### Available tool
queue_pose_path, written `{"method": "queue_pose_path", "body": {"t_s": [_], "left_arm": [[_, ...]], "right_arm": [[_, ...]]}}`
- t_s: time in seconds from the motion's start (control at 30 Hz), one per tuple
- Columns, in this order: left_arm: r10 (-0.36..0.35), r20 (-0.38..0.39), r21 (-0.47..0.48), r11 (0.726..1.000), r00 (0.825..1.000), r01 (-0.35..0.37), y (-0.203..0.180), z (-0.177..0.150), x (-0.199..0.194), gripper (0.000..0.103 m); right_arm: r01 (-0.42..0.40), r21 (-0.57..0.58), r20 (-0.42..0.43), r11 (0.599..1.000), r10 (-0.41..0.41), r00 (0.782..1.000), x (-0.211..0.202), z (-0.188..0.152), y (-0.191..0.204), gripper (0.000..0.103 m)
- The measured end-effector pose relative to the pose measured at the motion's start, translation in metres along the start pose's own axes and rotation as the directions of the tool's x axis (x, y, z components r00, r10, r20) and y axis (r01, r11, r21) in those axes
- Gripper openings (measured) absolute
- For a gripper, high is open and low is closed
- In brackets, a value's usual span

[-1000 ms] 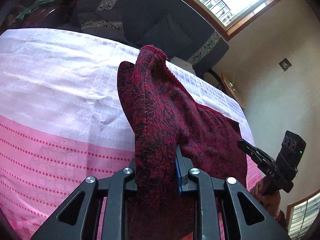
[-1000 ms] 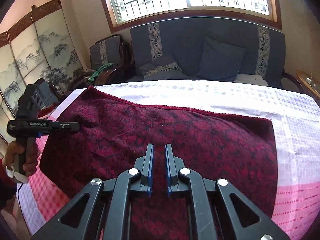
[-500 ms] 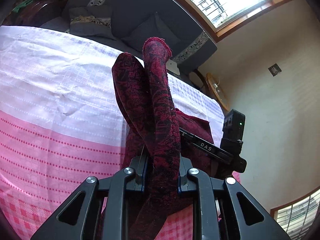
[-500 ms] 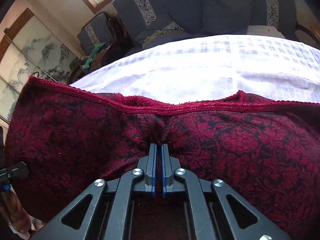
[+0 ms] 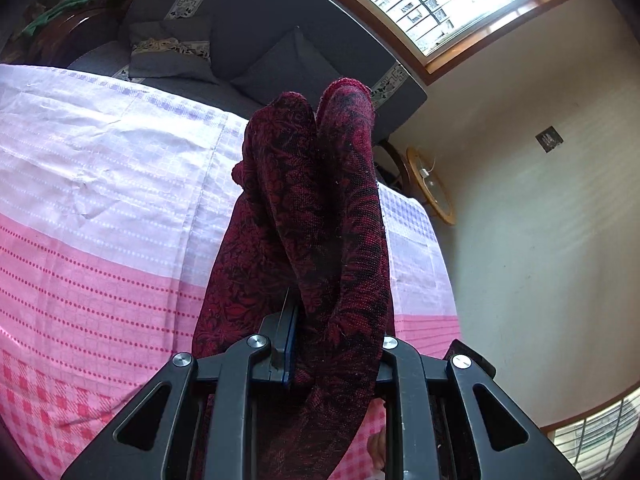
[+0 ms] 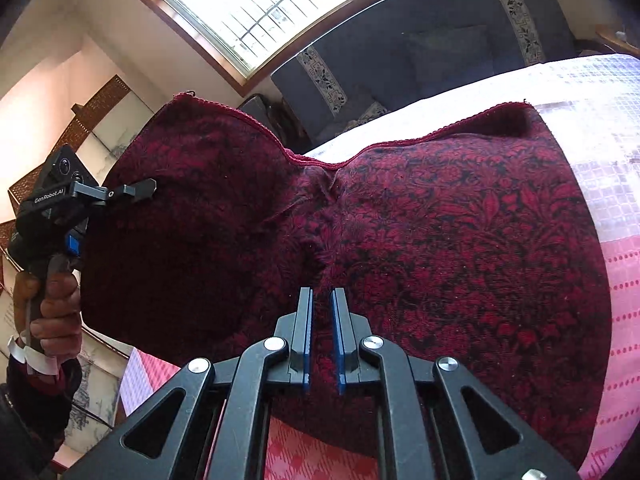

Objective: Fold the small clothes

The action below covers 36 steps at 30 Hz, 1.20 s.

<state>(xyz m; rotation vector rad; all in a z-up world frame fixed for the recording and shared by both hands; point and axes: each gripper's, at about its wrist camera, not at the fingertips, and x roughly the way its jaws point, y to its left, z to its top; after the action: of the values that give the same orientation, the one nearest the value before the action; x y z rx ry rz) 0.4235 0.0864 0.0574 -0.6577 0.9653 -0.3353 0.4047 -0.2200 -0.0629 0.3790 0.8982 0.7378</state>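
A dark red patterned cloth [image 6: 460,240] lies on the pink and white table cover [image 6: 600,120], its left half lifted off the table. My left gripper [image 5: 332,320] is shut on a bunched fold of the cloth [image 5: 320,200], which stands up in two rolls in front of the camera. From the right wrist view, that left gripper [image 6: 136,190] is held by a hand at the cloth's raised left side. My right gripper [image 6: 323,308] sits at the cloth's middle. Creases run into its narrow gap, and its jaws are opening slightly.
A dark grey sofa [image 5: 280,20] with cushions stands behind the table, under a bright window. A round wooden side table [image 5: 432,192] is at the far right corner. A painted folding screen [image 6: 100,120] stands on the left.
The left gripper rose and carried the cloth's left side up and inward. The right gripper dropped onto the cloth, pinched its middle and rolled; a slight gap now shows between its pads.
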Motion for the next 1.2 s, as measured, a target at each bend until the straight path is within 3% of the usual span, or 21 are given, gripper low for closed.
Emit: {"method": "queue_pose_path", "body": {"t_s": [0.37,0.47,0.73,0.93,1.1,1.2], "left_arm": [[-0.022,-0.065,-0.025,0.999,0.998,0.02,-0.06,-0.02,0.064,0.021],[-0.029,-0.084,-0.044,0.999,0.996,0.025,-0.071,-0.025,0.087,0.021],[-0.041,-0.112,-0.083,0.996,0.993,0.032,-0.077,-0.031,0.131,0.021],[-0.113,-0.125,-0.14,0.986,0.986,0.096,-0.066,-0.026,0.145,0.026],[-0.255,-0.12,-0.192,0.954,0.959,0.23,-0.071,-0.024,0.149,0.047],[-0.361,-0.125,-0.159,0.927,0.924,0.34,-0.084,-0.022,0.143,0.05]], "right_arm": [[-0.048,0.159,0.038,0.986,0.043,0.998,-0.006,-0.02,-0.039,0.011],[-0.117,0.207,0.055,0.971,0.108,0.993,-0.004,-0.024,-0.047,0.011],[-0.214,0.289,0.108,0.933,0.191,0.976,-0.007,-0.036,-0.058,0.012],[-0.266,0.358,0.152,0.895,0.225,0.962,-0.006,-0.041,-0.069,0.009],[-0.289,0.368,0.171,0.884,0.241,0.955,-0.005,-0.044,-0.069,0.009],[-0.3,0.376,0.185,0.877,0.246,0.951,-0.003,-0.048,-0.071,0.009]]}}
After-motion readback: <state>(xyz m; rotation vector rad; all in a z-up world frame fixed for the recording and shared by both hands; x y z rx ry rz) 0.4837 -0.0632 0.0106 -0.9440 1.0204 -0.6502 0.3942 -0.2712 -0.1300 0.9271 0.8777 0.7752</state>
